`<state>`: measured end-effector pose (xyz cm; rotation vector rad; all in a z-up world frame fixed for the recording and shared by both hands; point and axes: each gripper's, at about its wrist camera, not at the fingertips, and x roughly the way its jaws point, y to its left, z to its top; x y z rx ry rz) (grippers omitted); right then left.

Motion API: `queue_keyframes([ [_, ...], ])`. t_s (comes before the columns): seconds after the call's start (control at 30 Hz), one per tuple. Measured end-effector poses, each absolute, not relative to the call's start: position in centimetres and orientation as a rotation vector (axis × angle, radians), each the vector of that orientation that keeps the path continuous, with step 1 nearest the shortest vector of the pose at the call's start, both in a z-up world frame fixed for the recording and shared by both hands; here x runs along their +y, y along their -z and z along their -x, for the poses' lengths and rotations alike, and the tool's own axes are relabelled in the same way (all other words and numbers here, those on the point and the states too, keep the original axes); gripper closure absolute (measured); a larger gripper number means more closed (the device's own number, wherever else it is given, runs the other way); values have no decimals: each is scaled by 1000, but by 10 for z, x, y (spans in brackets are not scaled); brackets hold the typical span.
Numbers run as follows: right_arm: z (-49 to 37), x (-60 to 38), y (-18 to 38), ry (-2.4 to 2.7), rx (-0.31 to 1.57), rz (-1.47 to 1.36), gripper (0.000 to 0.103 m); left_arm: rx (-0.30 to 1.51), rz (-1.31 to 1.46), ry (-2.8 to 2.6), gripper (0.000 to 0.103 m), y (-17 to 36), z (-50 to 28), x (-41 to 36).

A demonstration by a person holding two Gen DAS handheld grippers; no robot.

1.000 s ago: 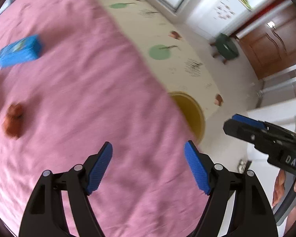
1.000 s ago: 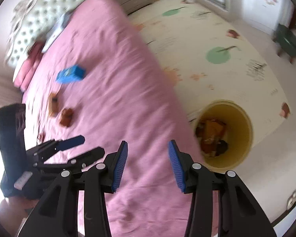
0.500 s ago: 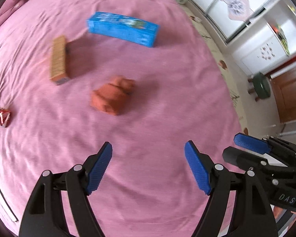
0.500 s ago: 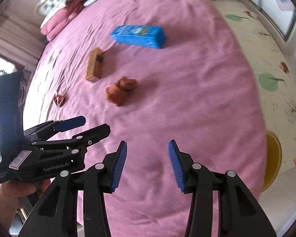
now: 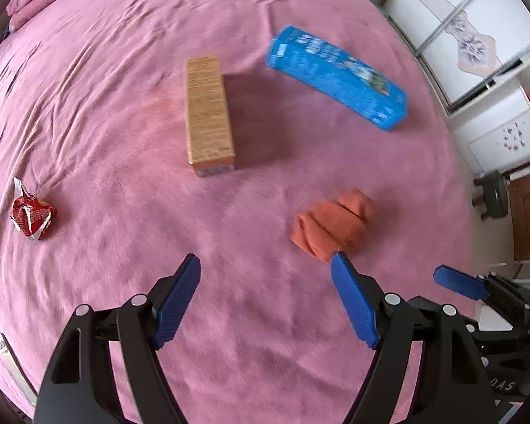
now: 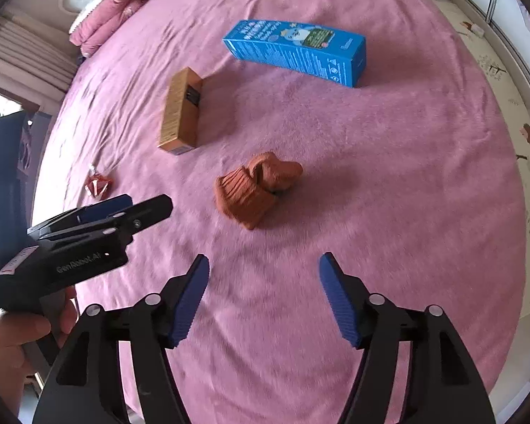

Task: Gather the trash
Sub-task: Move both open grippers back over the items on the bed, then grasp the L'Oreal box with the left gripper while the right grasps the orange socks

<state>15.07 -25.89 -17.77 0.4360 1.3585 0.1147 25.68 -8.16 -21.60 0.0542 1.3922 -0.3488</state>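
Trash lies scattered on the pink bedspread [image 6: 388, 176]: a blue carton [image 6: 296, 51], a tan carton [image 6: 180, 111], a crumpled red wrapper [image 5: 31, 217] and a bundled orange-brown cloth [image 6: 256, 185].

In the right wrist view the blue carton lies flat, its long axis running from upper left to lower right, one square end facing right. The tan carton lies flat well apart from it to the left, its long axis running roughly away from the camera, the near end tipped slightly left. The cloth sits between the cartons and the grippers, nearer the cameras; the wrapper lies far to the left, beyond the left gripper's tips.

Left gripper [image 5: 265, 300] hovers above the bedspread with its blue pads spread wide and empty; its right pad [image 5: 353, 304] overlaps the cloth's near edge in the left wrist view, though contact cannot be judged. Right gripper [image 6: 263, 296] is likewise spread apart and empty, aimed toward the cloth.
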Motion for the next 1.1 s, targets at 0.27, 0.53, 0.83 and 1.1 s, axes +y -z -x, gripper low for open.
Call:
queue_keyframes([
  [0.27, -189, -247, 211, -112, 1411, -439, 36, 1403, -20, 290, 27, 243, -309, -71],
  [0.53, -216, -240, 239, -99, 1474, -455, 36, 1415, -13, 255, 27, 260, -352, -69],
  [0.83, -237, -230, 243, -115, 1475, -402, 54, 1441, -50, 241, 26, 276, -391, -86],
  [1.1, -233, -218, 231, -191, 1437, -297, 68, 1454, -154, 200, 67, 287, -396, -101],
])
